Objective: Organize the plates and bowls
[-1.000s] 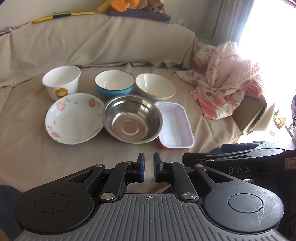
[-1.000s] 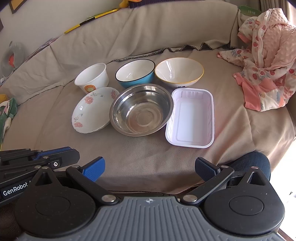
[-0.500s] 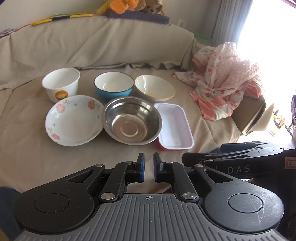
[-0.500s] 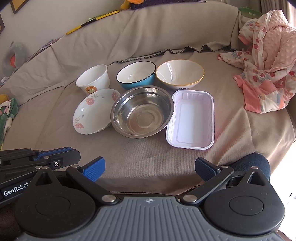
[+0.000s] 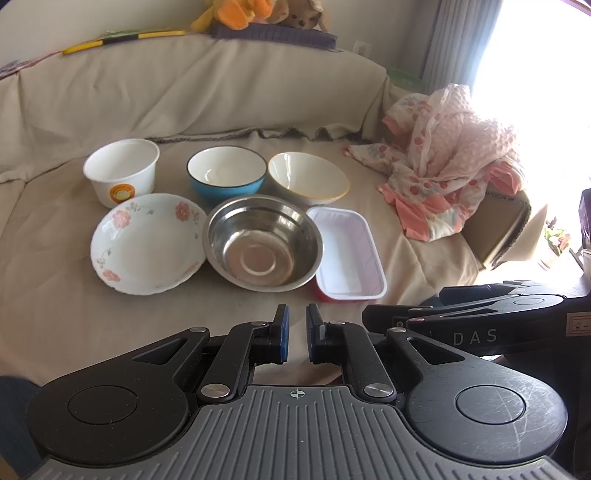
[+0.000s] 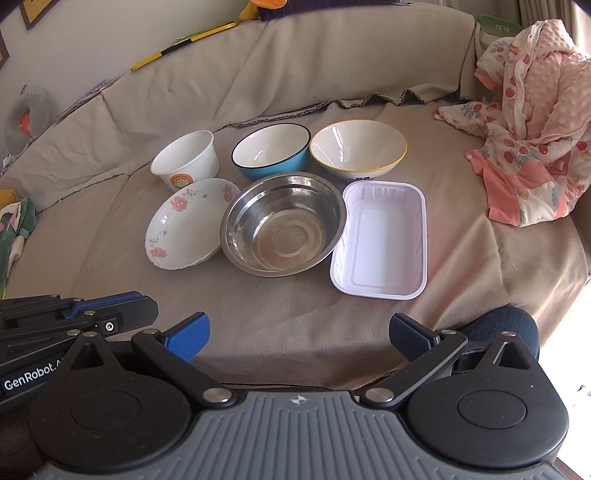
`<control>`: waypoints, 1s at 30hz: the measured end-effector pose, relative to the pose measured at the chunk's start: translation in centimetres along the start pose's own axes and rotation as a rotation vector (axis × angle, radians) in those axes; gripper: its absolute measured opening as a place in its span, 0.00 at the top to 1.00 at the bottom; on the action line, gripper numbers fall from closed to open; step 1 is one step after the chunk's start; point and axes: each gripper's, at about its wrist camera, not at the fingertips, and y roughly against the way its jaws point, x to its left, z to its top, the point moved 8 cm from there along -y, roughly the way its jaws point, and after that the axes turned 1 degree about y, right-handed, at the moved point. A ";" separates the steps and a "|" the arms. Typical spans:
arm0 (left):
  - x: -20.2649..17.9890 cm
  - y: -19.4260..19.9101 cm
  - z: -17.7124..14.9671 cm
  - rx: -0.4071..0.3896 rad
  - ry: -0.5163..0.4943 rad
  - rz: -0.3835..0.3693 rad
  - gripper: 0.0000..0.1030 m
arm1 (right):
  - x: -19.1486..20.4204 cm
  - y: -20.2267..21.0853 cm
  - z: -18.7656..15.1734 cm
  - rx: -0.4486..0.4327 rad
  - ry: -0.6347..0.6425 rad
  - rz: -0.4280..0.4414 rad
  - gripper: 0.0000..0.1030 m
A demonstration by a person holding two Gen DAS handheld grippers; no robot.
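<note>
Dishes lie on a beige-covered sofa seat. A steel bowl (image 5: 263, 240) (image 6: 283, 223) sits in the middle, with a flowered plate (image 5: 147, 243) (image 6: 188, 222) at its left and a white plastic tray (image 5: 347, 253) (image 6: 382, 239) at its right. Behind stand a white paper cup (image 5: 122, 175) (image 6: 184, 159), a blue bowl (image 5: 226, 176) (image 6: 271, 149) and a yellow-rimmed bowl (image 5: 308, 179) (image 6: 358, 148). My left gripper (image 5: 296, 325) is nearly shut and empty, short of the steel bowl. My right gripper (image 6: 299, 332) is open and empty, near the seat's front edge.
A pink floral blanket (image 5: 454, 162) (image 6: 532, 122) is heaped at the right end of the sofa. The sofa back (image 5: 192, 85) rises behind the dishes. Stuffed toys (image 5: 258, 11) sit on top of it. The other gripper shows at each view's side.
Both views have pulled back and tilted slightly, so the dishes sit a little lower in frame. No dish has moved. The jaws have not changed.
</note>
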 end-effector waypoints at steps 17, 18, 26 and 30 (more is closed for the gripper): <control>-0.9 -6.6 0.9 -0.096 0.052 -0.166 0.90 | -5.4 -2.3 2.0 -0.205 -0.032 -0.059 0.00; -0.8 -7.6 0.8 -0.083 0.064 -0.182 0.89 | -6.1 -2.4 2.2 -0.240 -0.037 -0.072 0.00; -0.5 -15.5 -1.3 0.103 0.172 -0.227 0.89 | -13.0 -6.7 3.1 -0.254 -0.124 -0.125 0.00; -0.5 -18.1 -1.1 0.129 0.233 -0.237 0.89 | -15.5 -10.1 2.6 -0.178 -0.155 -0.119 0.00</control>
